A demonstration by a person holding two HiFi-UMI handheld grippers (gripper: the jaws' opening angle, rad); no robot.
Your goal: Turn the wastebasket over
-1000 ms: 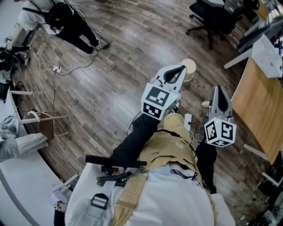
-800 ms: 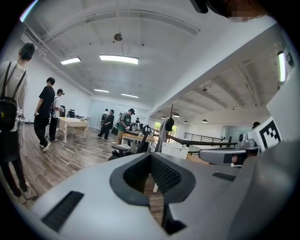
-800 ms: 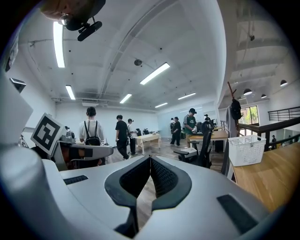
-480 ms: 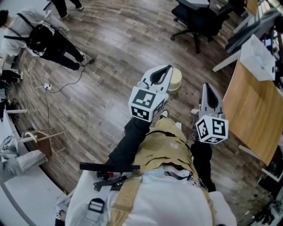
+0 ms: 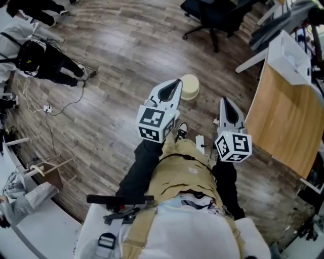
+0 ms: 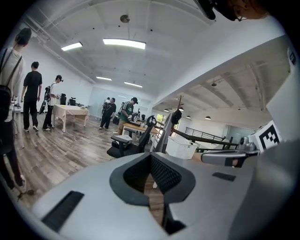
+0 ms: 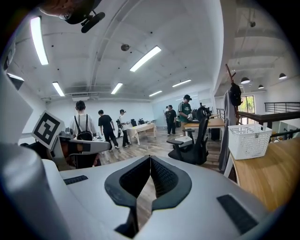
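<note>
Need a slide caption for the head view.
Shut and empty, the left gripper and right gripper hover over a wood floor near a cream wastebasket.

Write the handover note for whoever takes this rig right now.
Left hand-held gripper: jaws shut, nothing between them.
Right hand-held gripper: jaws shut, nothing between them.
The cream wastebasket stands on the wood floor, beyond the left tip in the head view, untouched.
Done: nothing yet.
Left: reach the wastebasket, open the jaws, grip it, turn it over.

Head looks down, others forward, sharing chair (image 5: 217, 14)
</note>
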